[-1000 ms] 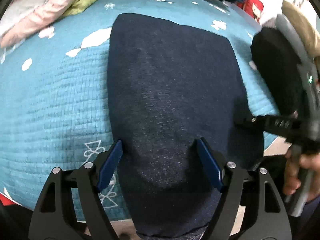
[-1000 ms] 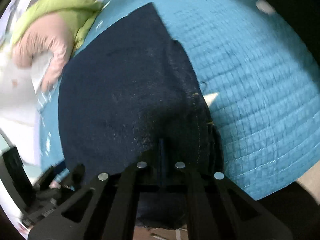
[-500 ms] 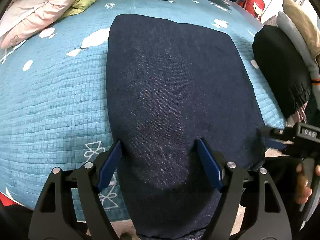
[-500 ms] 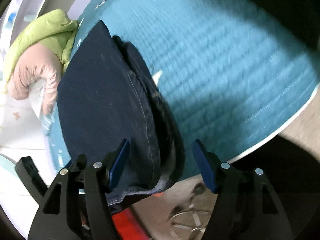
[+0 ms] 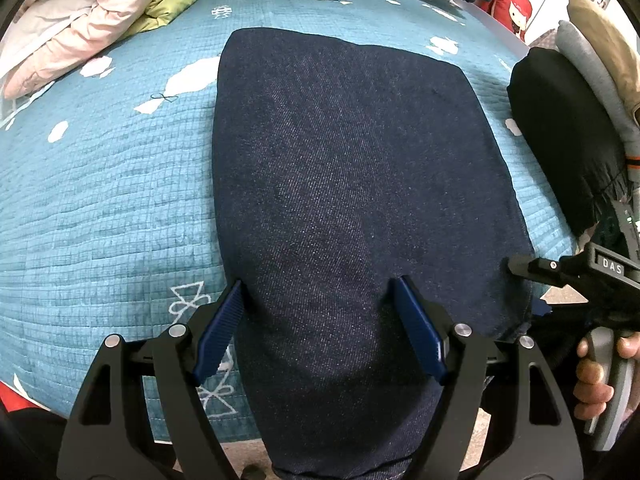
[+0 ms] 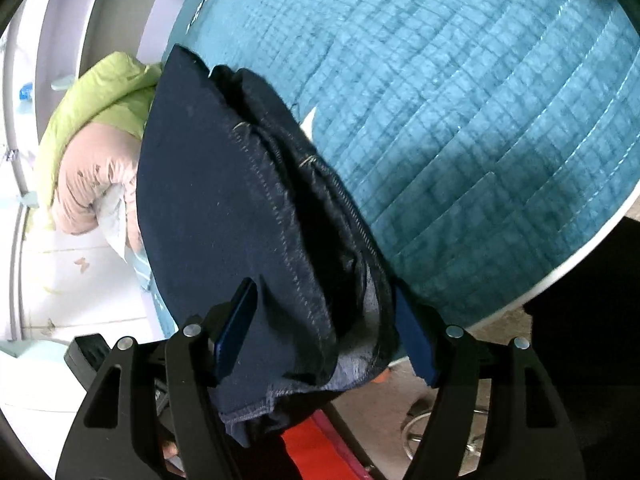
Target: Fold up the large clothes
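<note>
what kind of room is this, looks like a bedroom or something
Most likely a bedroom. The folded dark denim garment lies on a bed covered by a teal quilted bedspread, rolled pink and green duvets sit at its far corner, and folded clothes are stacked along one edge.

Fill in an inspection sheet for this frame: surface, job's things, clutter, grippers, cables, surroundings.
Surface: teal quilted bedspread with white motifs.
Job's things: dark denim garment folded flat, its near end hanging past the bed edge; stacked layers visible at its side in the right wrist view.
Clutter: pink and green bedding at the far left; stack of folded clothes on the right.
Grippers: left gripper open over the denim's near end; right gripper open, straddling the layered edge.
Cables: nothing seen.
Surroundings: floor beyond the bed edge; white furniture.
</note>
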A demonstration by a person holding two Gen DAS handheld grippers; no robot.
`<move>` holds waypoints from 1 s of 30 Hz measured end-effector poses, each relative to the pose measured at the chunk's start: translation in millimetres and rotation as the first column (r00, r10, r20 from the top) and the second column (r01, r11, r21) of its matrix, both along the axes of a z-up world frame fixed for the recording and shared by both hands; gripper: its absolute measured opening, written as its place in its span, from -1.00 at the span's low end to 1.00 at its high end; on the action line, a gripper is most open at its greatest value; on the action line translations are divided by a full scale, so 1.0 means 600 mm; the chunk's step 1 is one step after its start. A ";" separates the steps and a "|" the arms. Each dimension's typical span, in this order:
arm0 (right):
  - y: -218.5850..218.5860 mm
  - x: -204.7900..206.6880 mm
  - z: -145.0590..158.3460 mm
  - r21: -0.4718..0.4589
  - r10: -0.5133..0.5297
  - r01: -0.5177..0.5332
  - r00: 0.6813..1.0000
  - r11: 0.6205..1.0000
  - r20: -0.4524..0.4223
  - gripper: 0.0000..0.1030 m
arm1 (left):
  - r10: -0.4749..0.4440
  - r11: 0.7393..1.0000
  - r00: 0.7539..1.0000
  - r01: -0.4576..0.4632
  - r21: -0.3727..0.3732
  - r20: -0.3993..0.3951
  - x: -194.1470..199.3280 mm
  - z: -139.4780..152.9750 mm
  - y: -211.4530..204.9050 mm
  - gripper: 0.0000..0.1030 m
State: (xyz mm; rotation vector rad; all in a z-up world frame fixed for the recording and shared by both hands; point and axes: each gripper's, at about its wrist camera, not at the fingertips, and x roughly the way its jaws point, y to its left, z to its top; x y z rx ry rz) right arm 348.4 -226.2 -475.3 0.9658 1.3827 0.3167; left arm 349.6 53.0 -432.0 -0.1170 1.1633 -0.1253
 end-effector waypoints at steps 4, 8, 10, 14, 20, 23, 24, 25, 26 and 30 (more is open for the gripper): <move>-0.015 -0.004 0.011 0.049 0.016 -0.018 0.999 0.999 0.048 0.27 | 0.000 1.000 1.000 0.000 -0.001 0.000 0.000 0.001 0.000 0.47; -0.015 -0.012 0.021 -0.016 0.045 -0.044 0.997 0.999 0.057 0.14 | 0.003 1.000 1.000 -0.003 -0.006 -0.001 0.001 0.001 -0.001 0.47; -0.004 -0.011 0.034 -0.054 0.067 -0.064 0.997 0.996 0.048 0.13 | 0.004 1.000 1.000 -0.004 -0.016 -0.003 0.002 0.001 0.001 0.47; 0.024 0.002 0.047 -0.096 0.105 -0.102 0.994 0.990 0.030 0.09 | 0.004 1.000 1.000 -0.004 -0.016 -0.005 0.004 0.002 0.001 0.47; 0.028 0.033 0.031 -0.111 0.123 -0.120 0.992 0.987 0.022 0.12 | 0.003 1.000 1.000 -0.003 -0.024 -0.005 0.004 0.001 0.003 0.47; 0.012 0.030 0.018 -0.139 0.100 -0.101 0.995 0.985 -0.011 0.11 | 0.006 1.000 1.000 -0.006 -0.030 -0.006 0.003 0.000 0.006 0.47; 0.006 0.025 0.015 -0.128 0.097 -0.096 0.995 0.987 -0.006 0.11 | 0.006 0.999 1.000 -0.006 -0.034 -0.007 0.003 0.000 0.008 0.47; 0.003 0.022 0.011 -0.106 0.085 -0.085 0.996 0.991 -0.008 0.11 | 0.005 0.999 1.000 -0.006 -0.036 -0.007 0.003 0.000 0.009 0.47; -0.002 0.020 0.007 -0.078 0.070 -0.070 0.998 0.994 -0.011 0.14 | 0.005 0.999 1.000 -0.005 -0.035 -0.006 0.003 0.000 0.009 0.48; 0.013 0.021 0.015 -0.063 0.120 -0.119 0.993 0.991 0.013 0.14 | 0.006 1.000 1.000 -0.006 -0.023 -0.006 0.004 0.000 0.006 0.49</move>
